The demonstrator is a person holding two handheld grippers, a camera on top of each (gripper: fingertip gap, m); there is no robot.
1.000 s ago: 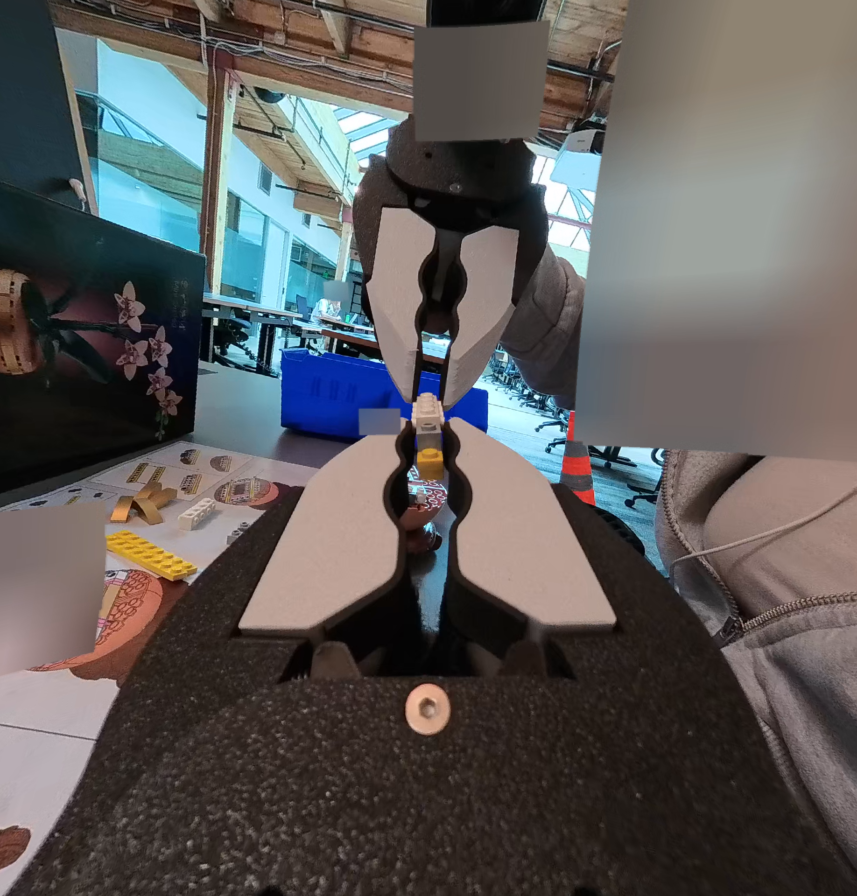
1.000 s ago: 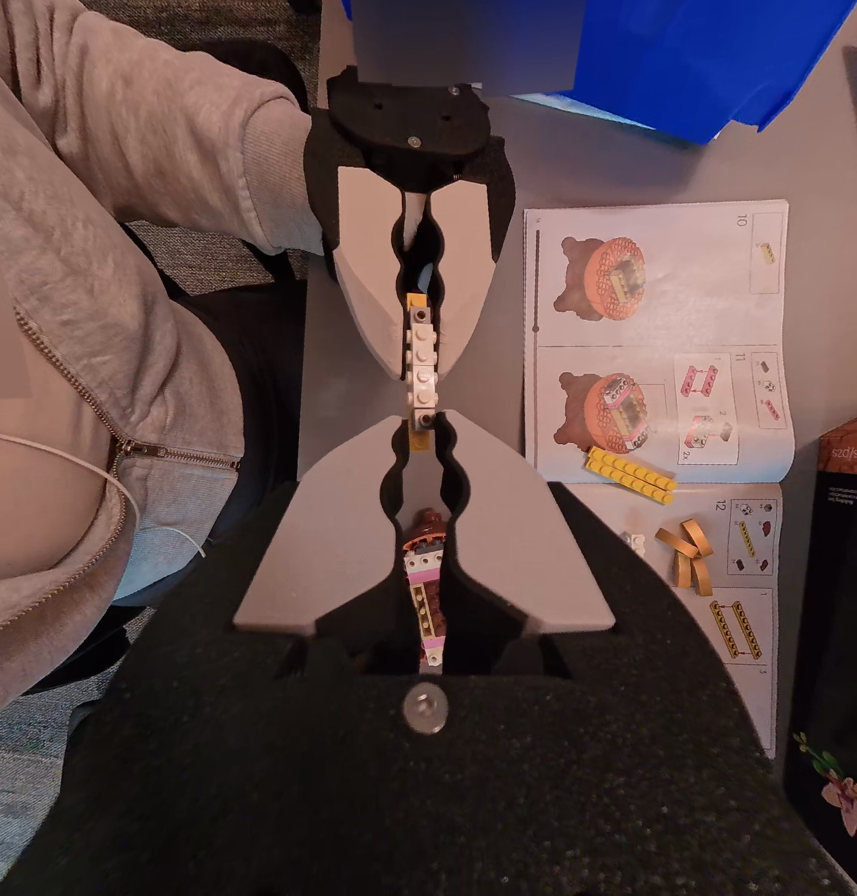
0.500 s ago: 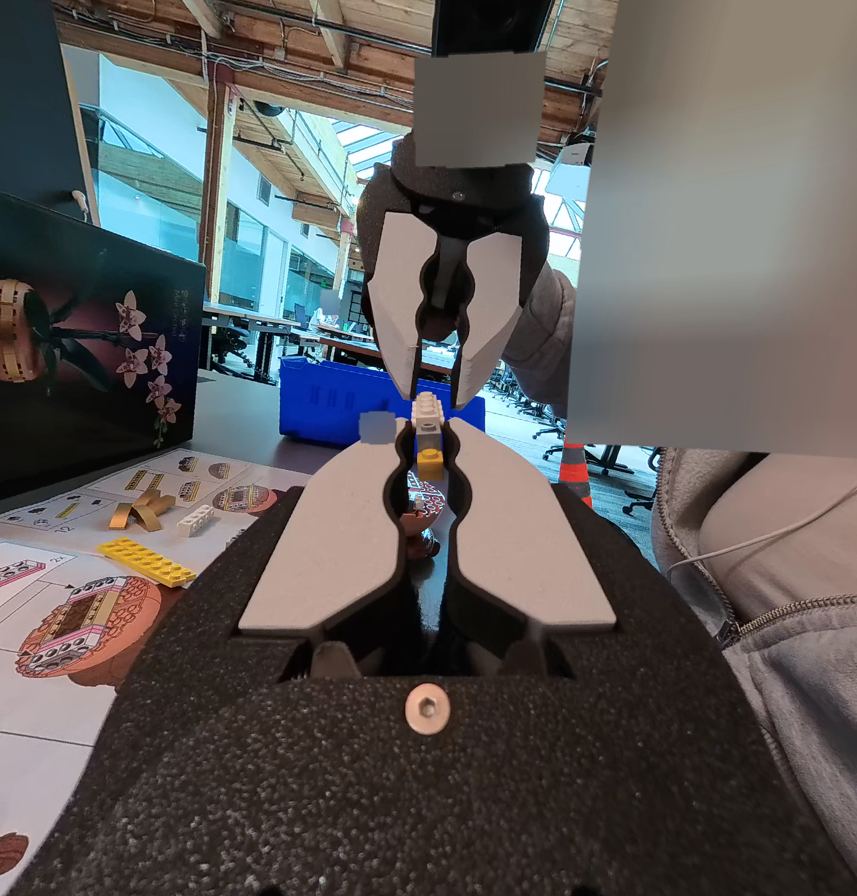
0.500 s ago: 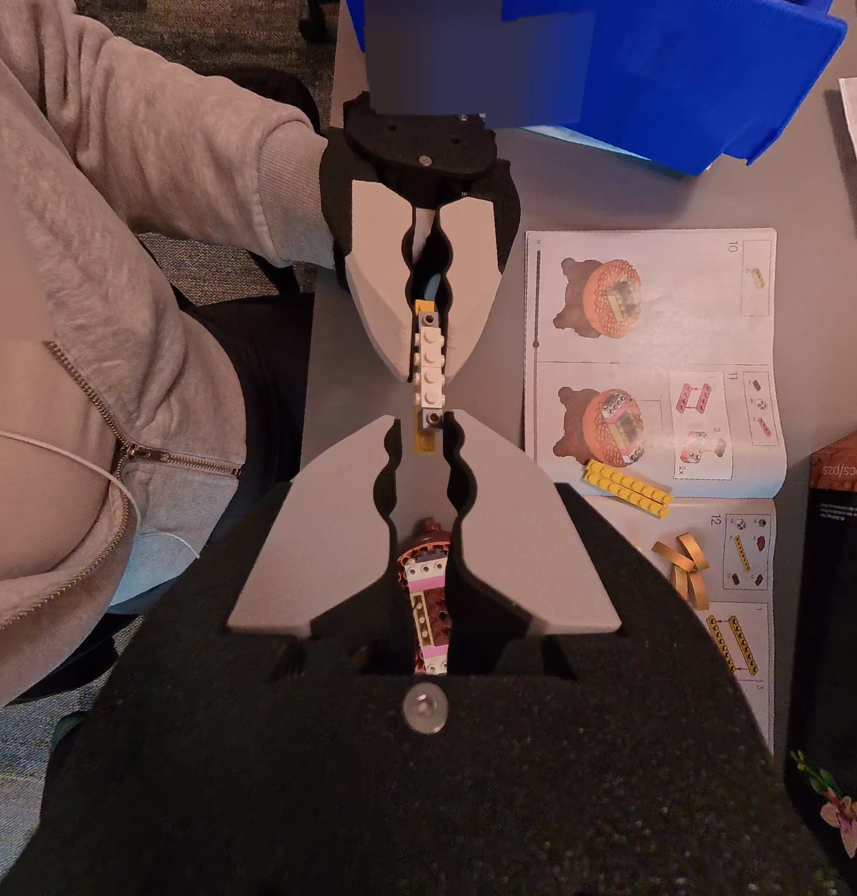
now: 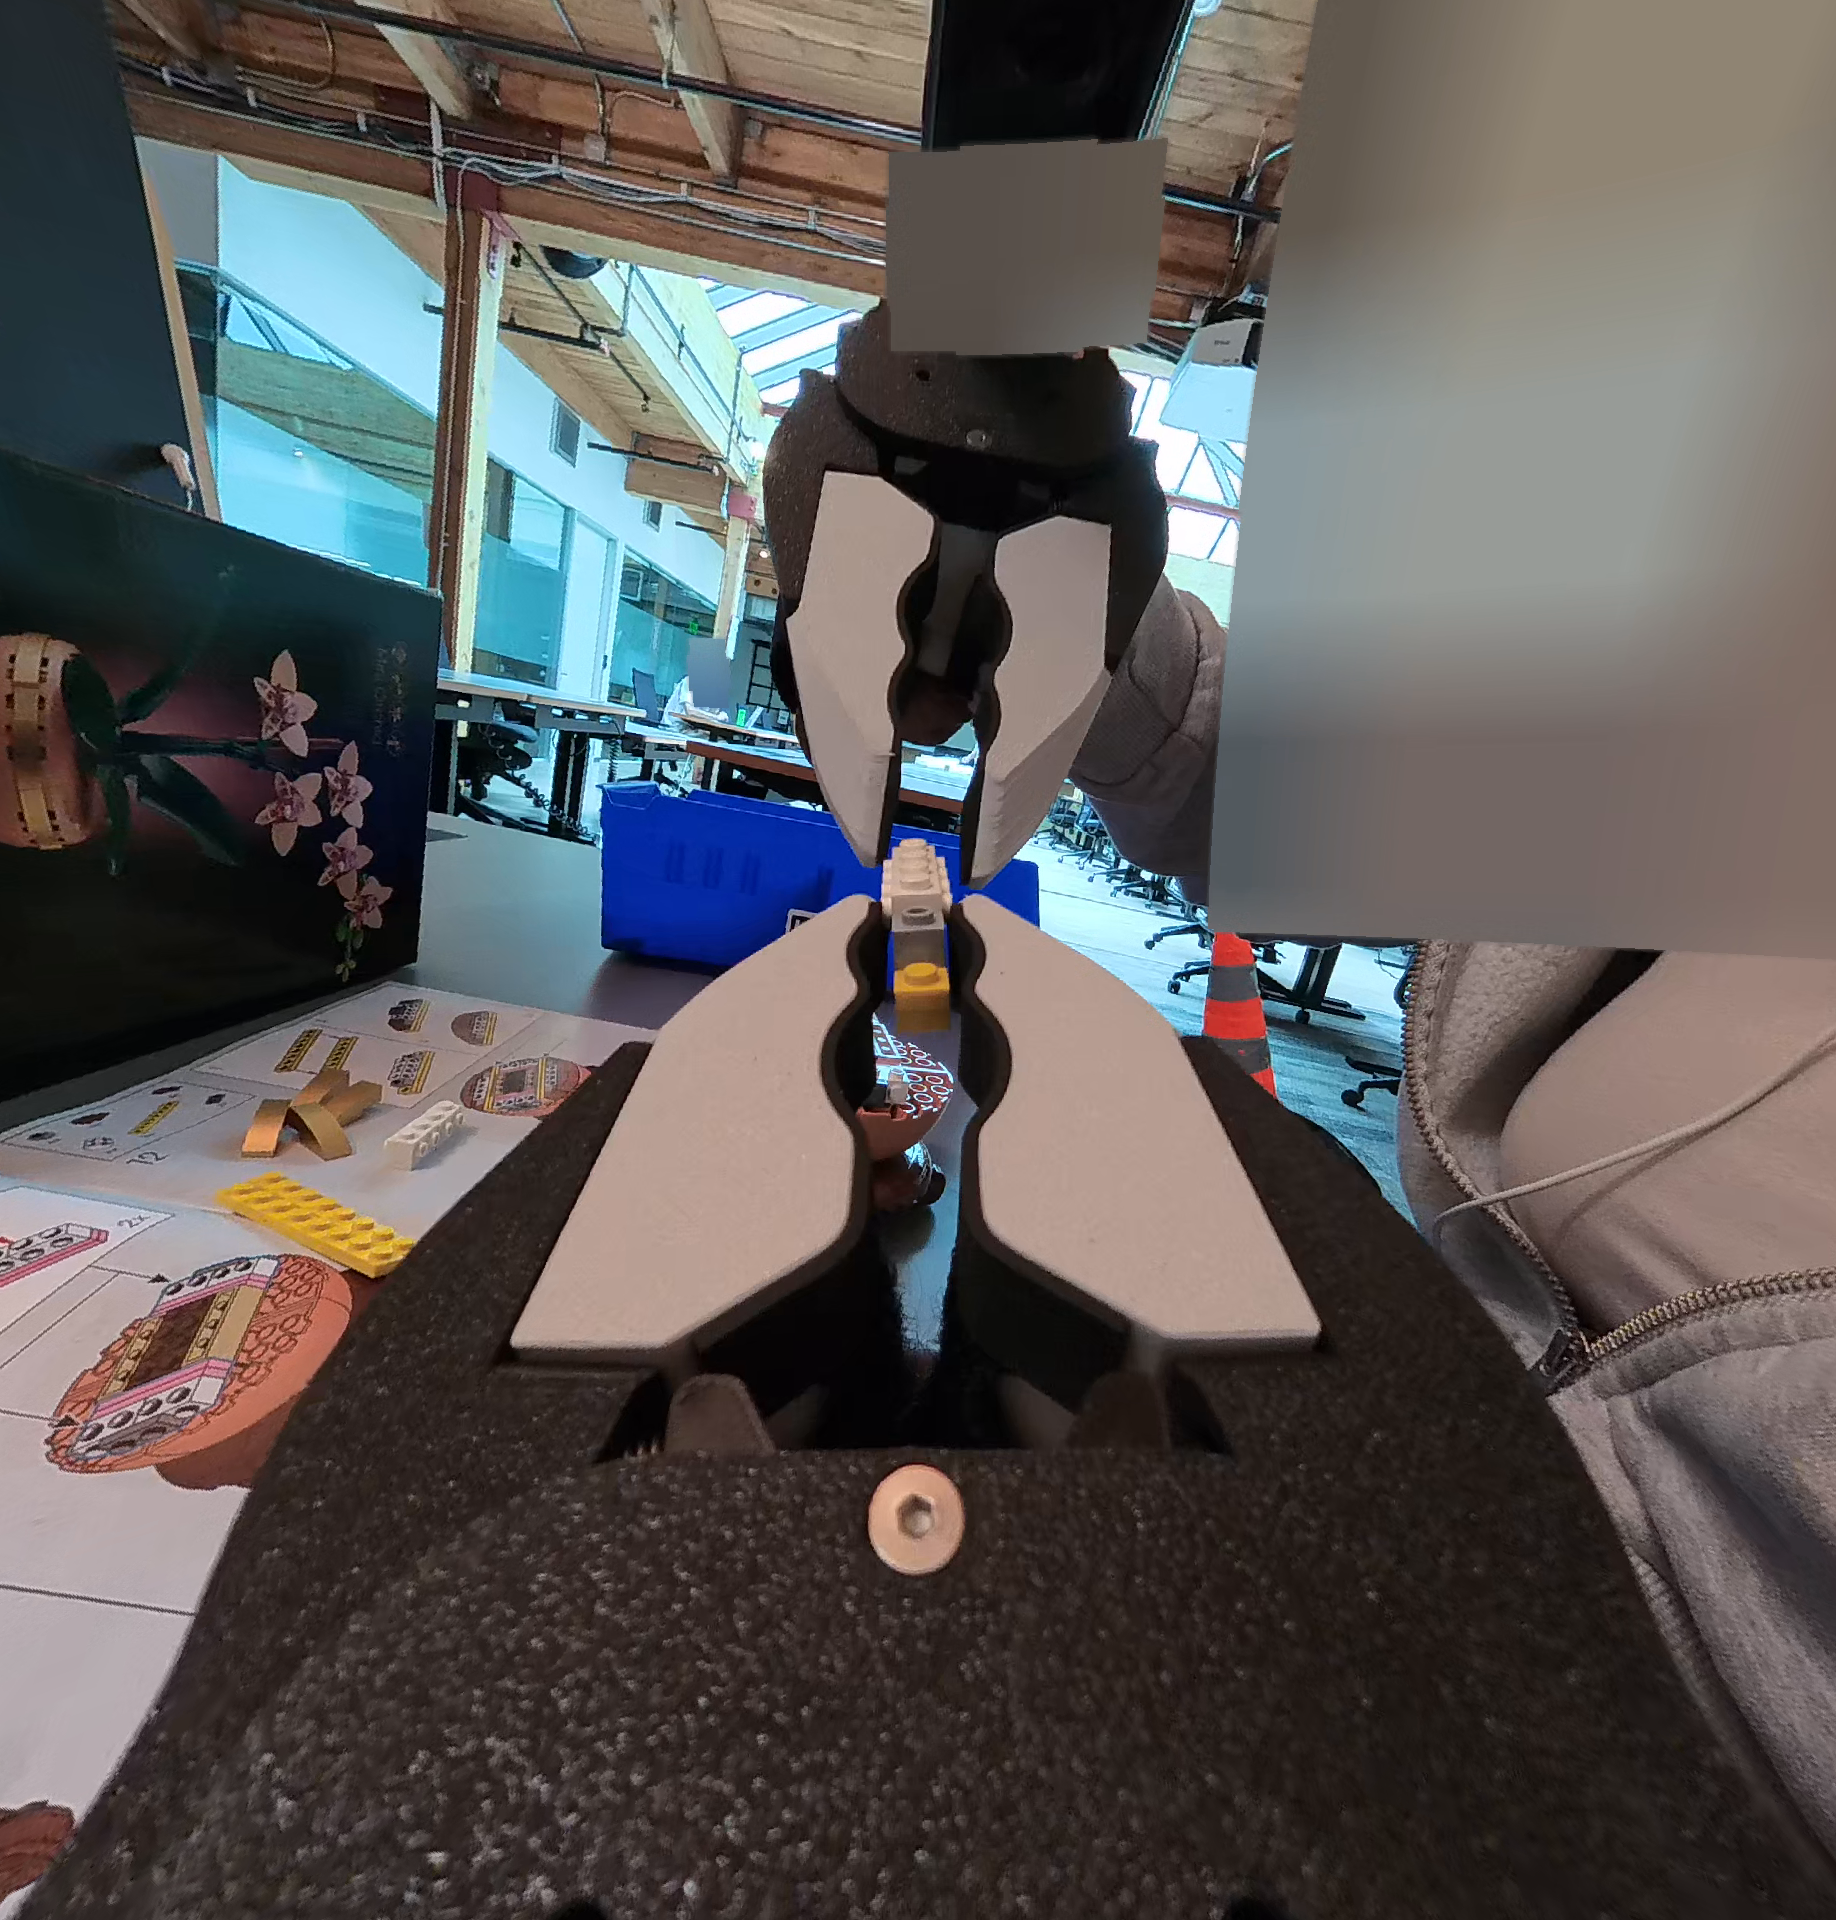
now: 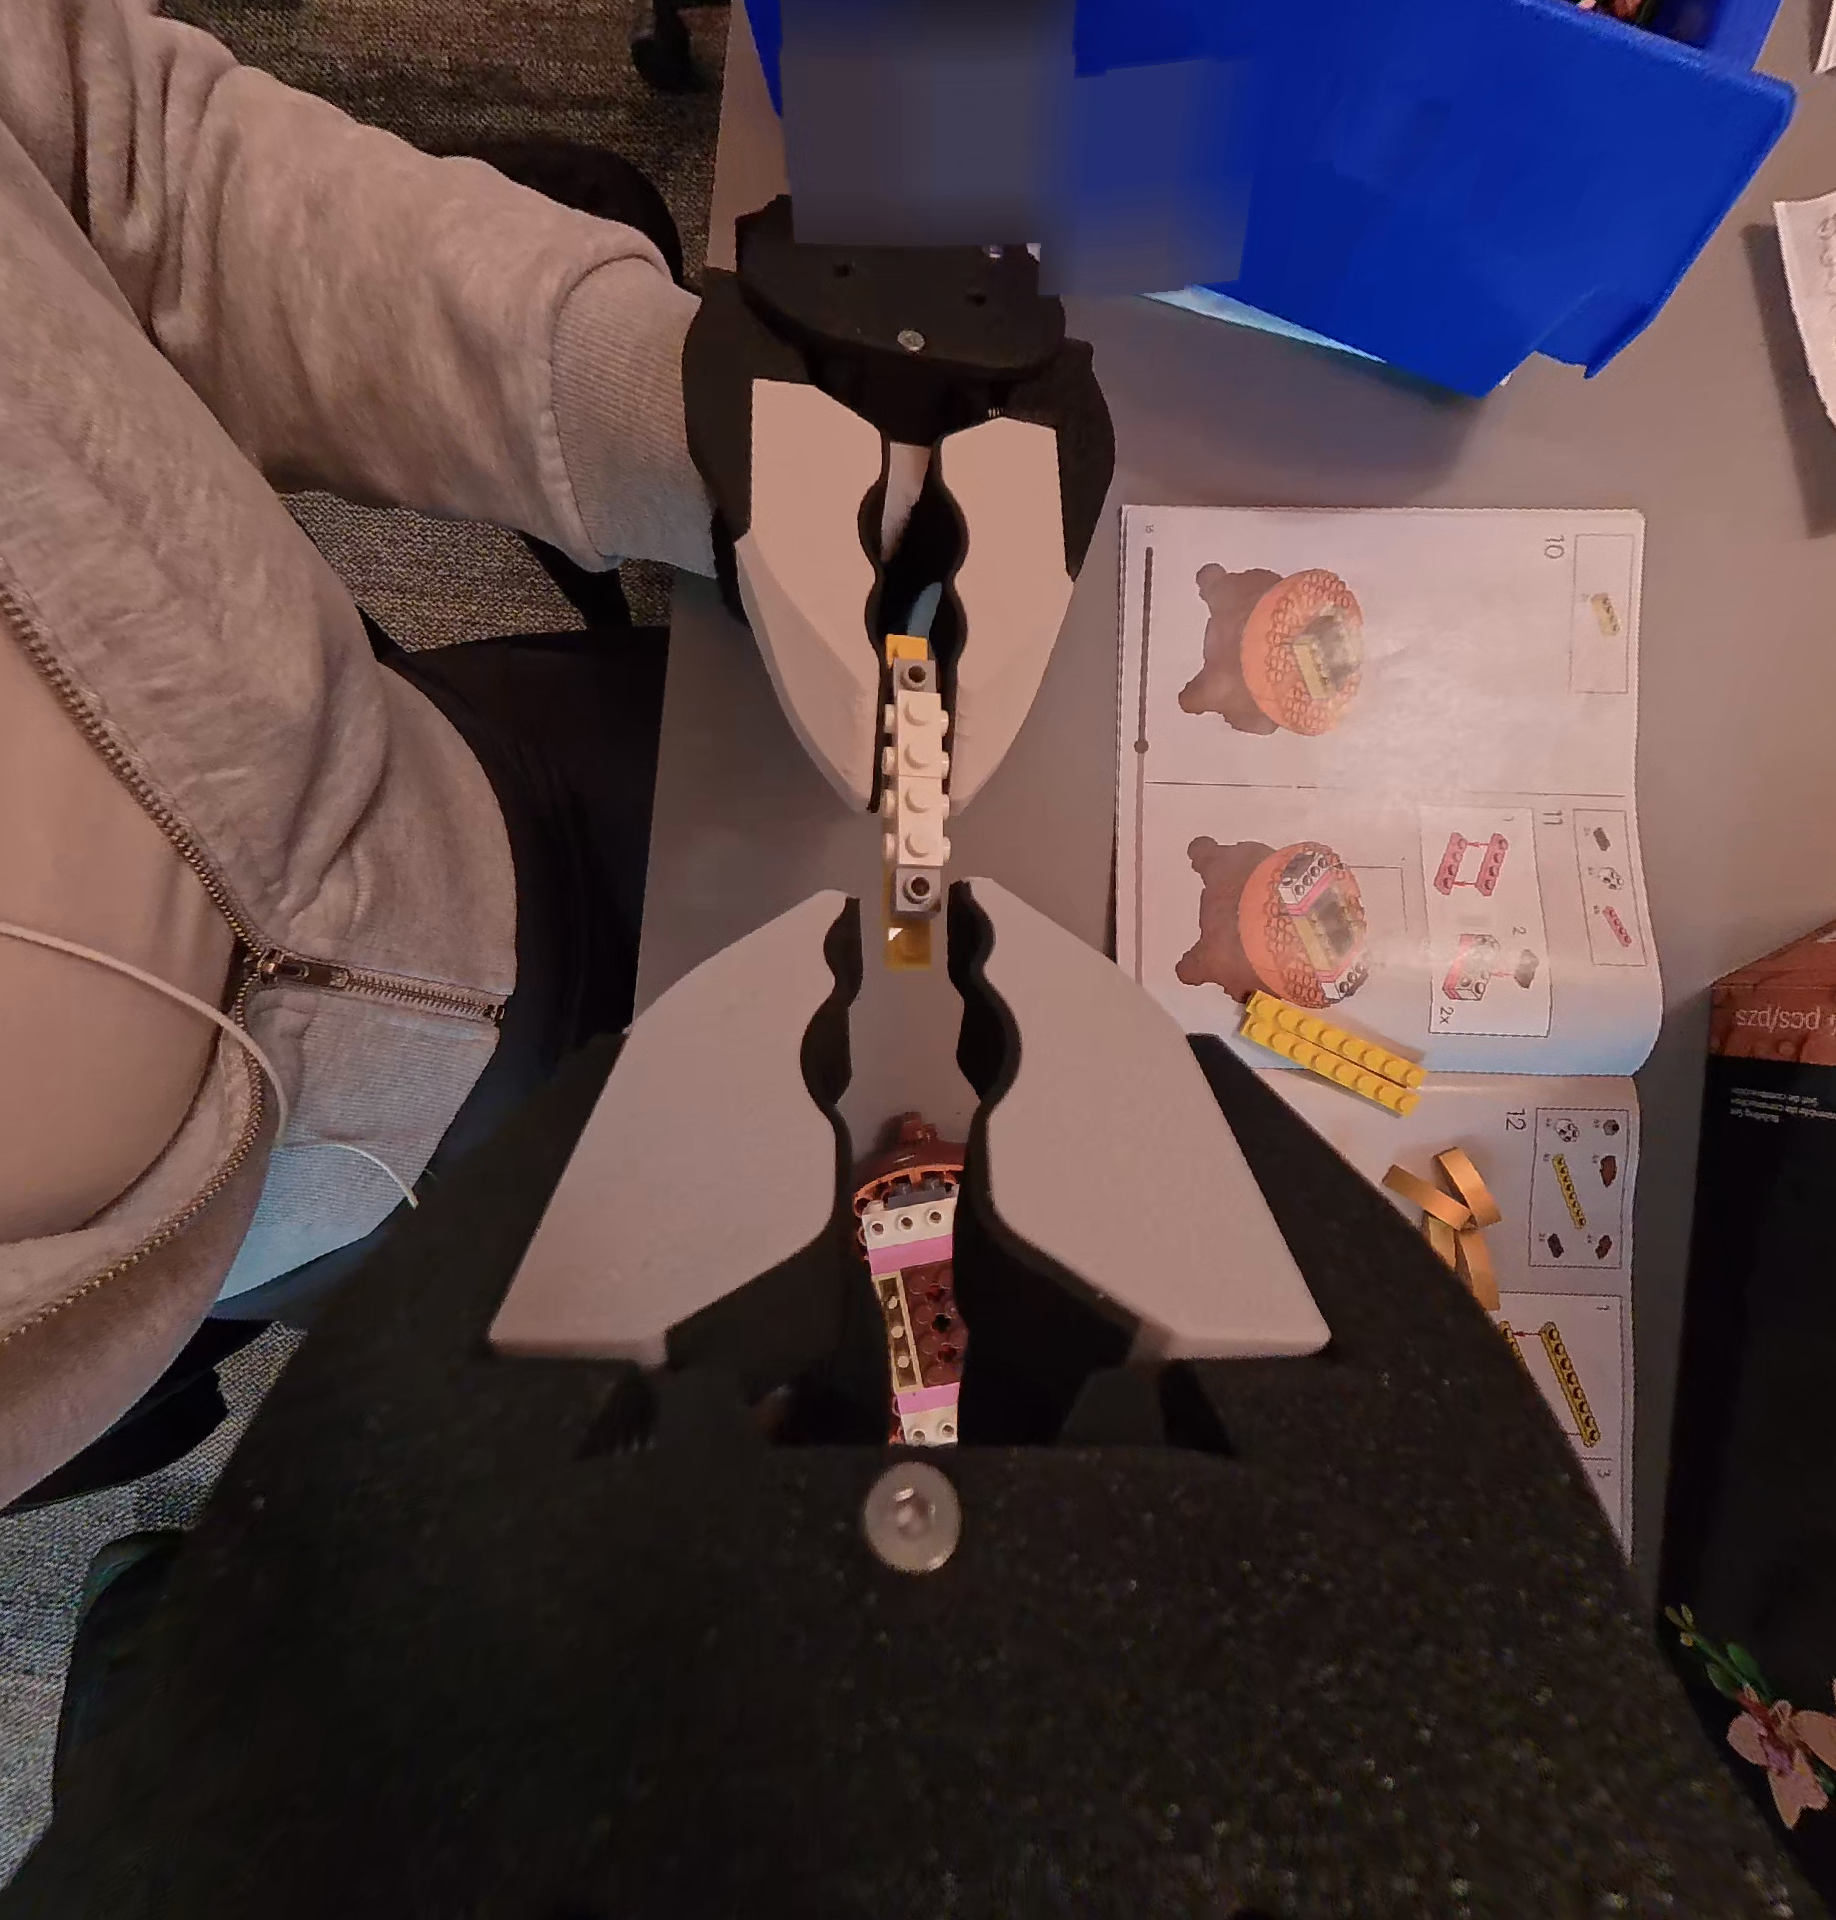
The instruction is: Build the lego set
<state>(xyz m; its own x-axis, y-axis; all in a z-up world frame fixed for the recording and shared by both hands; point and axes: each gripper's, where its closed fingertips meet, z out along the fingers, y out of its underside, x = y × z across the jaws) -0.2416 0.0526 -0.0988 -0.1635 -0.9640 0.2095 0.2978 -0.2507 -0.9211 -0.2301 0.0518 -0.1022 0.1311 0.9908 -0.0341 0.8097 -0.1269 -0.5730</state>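
Bricks form a slim strip [image 6: 916, 790]: white studded pieces in the middle, a grey one at each end, a yellow plate beneath. The left gripper [image 5: 916, 914] has its fingers closed on one end of it. The right gripper [image 6: 906, 914] has its fingers parted, the strip's other end between the tips; whether they touch it cannot be told. Below the strip on the grey desk [image 6: 1205, 447] sits a brown, pink and white lego model [image 6: 912, 1288]. Beside the strip lies an open instruction booklet [image 6: 1413, 748] with a yellow plate [image 6: 1329, 1049] and gold curved pieces [image 6: 1444, 1216] on it. Beyond the booklet stands a blue bin [image 6: 1413, 187].
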